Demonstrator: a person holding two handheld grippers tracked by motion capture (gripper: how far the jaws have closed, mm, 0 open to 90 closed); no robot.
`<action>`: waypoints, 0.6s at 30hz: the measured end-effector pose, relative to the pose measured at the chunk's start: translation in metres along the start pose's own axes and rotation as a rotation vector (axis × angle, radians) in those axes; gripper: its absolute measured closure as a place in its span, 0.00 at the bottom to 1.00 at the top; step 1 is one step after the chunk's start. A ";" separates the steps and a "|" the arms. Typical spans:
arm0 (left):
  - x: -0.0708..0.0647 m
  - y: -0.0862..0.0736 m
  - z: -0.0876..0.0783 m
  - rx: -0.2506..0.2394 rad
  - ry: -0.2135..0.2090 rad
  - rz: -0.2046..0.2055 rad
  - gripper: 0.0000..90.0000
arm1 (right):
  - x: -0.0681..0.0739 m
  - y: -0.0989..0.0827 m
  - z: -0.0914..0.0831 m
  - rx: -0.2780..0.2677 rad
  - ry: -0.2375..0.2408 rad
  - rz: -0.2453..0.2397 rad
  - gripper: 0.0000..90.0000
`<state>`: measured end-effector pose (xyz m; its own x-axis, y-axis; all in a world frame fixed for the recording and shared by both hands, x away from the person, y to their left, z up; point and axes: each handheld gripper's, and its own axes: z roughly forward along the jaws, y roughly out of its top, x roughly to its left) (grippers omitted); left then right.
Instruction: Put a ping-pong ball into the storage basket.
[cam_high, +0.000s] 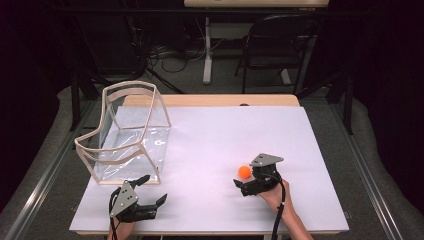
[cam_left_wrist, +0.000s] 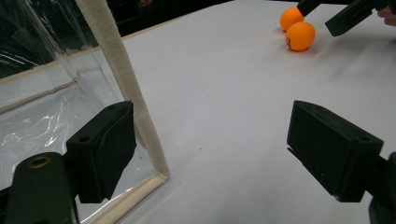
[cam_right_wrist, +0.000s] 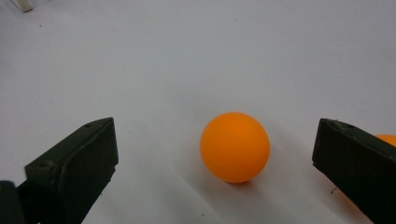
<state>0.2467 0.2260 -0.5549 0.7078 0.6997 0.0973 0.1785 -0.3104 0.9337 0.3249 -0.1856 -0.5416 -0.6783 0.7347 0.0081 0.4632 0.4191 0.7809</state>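
Note:
Two orange balls lie close together on the white table sheet. In the right gripper view one ball sits on the sheet between the wide-apart jaws of my right gripper, untouched; the second ball peeks out behind the right jaw. The high view has a ball just left of the right gripper. My left gripper is open and holds nothing, near the front corner of a clear, cream-framed container. Its corner post rises just past the left jaw.
The container stands open-topped on the sheet's left side. The table's front edge runs just below both hands. A dark chair and a table leg stand beyond the far edge.

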 end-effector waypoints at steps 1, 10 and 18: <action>0.000 0.000 0.000 0.001 -0.001 0.000 0.17 | -0.001 0.000 0.003 0.008 -0.005 0.003 0.00; -0.001 0.000 0.000 -0.001 -0.003 -0.002 0.17 | -0.004 -0.002 0.008 0.017 -0.021 0.015 0.15; -0.001 0.000 0.000 0.000 -0.005 -0.002 0.17 | -0.003 -0.002 0.014 0.061 -0.043 0.049 0.30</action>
<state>0.2458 0.2254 -0.5546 0.7109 0.6970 0.0938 0.1797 -0.3090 0.9339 0.3342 -0.1808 -0.5520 -0.6291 0.7771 0.0176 0.5306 0.4128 0.7403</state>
